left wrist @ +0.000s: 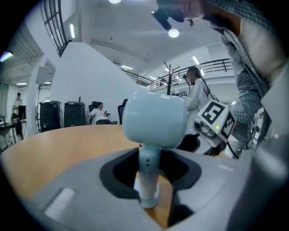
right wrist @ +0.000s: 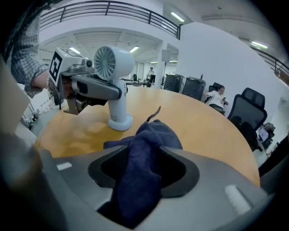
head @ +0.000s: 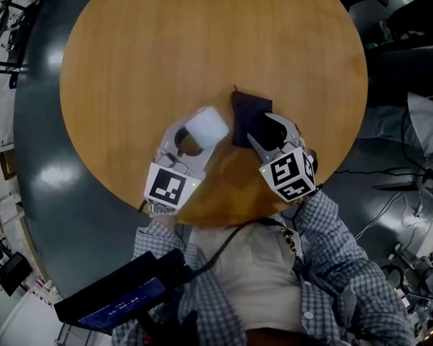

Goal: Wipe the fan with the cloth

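Close in, the right gripper (right wrist: 143,173) has its jaws spread. A dark blue cloth (right wrist: 151,135) lies slack between them, bunched on the round wooden table (right wrist: 207,126), with a corner sticking up past the fingertips. The pads do not seem to press on it. Just beyond the cloth, to that gripper's left, the small pale fan (right wrist: 115,67) stands upright on its round foot on the table, its ribbed face turned roughly toward the right gripper. The left gripper (left wrist: 149,178) pinches the fan by its stem, with a jaw against each side below the head. Both grippers sit near each other at the table's near edge, in front of a person's checked sleeve (head: 333,228). Well past the table's far side stands a black office chair (right wrist: 250,108).
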Available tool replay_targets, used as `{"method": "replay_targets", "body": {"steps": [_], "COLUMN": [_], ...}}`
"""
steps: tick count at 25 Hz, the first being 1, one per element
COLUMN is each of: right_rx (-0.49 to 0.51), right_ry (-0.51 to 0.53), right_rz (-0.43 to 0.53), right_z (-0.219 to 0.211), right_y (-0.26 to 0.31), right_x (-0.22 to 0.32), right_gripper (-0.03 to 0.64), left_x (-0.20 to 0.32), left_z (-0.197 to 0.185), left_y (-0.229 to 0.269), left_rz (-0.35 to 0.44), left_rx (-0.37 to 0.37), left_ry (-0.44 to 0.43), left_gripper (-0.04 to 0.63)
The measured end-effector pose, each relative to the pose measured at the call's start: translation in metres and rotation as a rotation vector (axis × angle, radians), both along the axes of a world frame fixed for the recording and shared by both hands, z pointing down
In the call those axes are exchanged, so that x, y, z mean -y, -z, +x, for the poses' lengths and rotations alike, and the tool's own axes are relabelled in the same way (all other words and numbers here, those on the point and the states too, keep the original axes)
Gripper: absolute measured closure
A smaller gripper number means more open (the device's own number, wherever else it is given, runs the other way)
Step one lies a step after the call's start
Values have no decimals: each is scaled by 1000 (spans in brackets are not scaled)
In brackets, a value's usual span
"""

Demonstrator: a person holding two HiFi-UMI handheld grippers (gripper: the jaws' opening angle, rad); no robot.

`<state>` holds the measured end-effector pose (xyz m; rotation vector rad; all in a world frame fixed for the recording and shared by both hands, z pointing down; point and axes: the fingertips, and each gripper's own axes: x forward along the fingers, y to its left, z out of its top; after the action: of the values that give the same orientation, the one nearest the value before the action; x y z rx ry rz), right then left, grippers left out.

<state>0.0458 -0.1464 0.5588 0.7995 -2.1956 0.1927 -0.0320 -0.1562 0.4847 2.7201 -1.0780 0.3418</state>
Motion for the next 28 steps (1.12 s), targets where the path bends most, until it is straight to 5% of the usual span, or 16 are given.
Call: {"method": "replay_targets", "body": {"steps": [7,15,23,28], "right_rx": [146,292,501,641], "right_ry": [-61,-167,-123,68], "right_rz": [-94,-62,132,244], "right_z": [-3,14,9,-46], "right_y": [-15,20,182,323], "right_x": [-6,6,5,-5], "right_gripper": [522,543,543,543], "left_x": [3,4,-11,-5], "left_z": [0,-4,-6,-18], "left_y": [-2,14,64,111], "left_rz": [-8,-21,36,93], "left_rx": [-49,-108,-122,-117], "left_ry": [45,92,115,136], "left_gripper": [453,453,453,453]}}
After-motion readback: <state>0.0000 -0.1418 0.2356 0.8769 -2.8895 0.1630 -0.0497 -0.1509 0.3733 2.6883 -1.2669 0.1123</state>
